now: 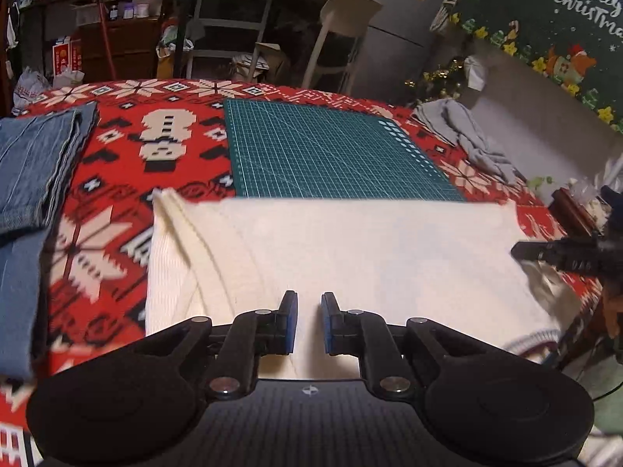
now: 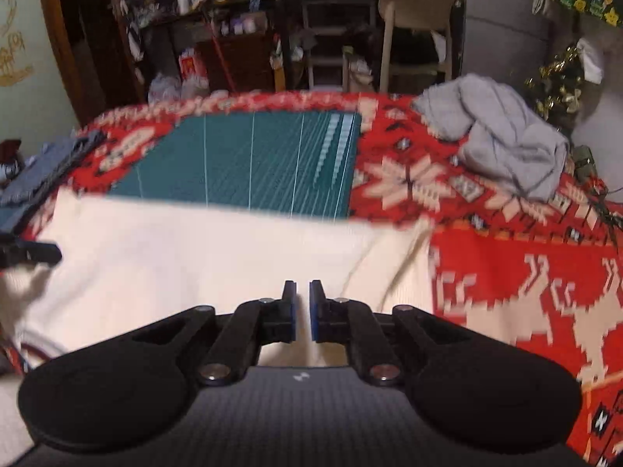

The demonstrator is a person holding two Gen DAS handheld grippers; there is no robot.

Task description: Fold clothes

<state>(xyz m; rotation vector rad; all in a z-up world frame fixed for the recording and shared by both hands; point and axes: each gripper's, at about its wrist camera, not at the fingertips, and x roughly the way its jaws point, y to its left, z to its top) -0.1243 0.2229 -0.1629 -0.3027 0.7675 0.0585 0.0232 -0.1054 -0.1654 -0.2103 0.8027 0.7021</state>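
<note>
A cream knit sweater (image 1: 350, 257) lies folded across the near part of the table, one sleeve laid over its left side. My left gripper (image 1: 309, 299) is at the sweater's near edge, its blue pads a narrow gap apart with cream cloth filling the gap. In the right wrist view its tip (image 2: 54, 253) shows a bunch of cloth hanging under it. My right gripper (image 2: 303, 288) is nearly closed over the sweater (image 2: 194, 257) near its right side. From the left wrist view, cloth also lifts beneath its tip (image 1: 518, 251).
A green cutting mat (image 1: 331, 151) lies beyond the sweater on the red patterned tablecloth (image 1: 117, 148). Folded jeans (image 1: 35, 163) sit at the left, a crumpled grey garment (image 2: 506, 144) at the far right. A chair (image 2: 420, 31) and cluttered shelves stand behind the table.
</note>
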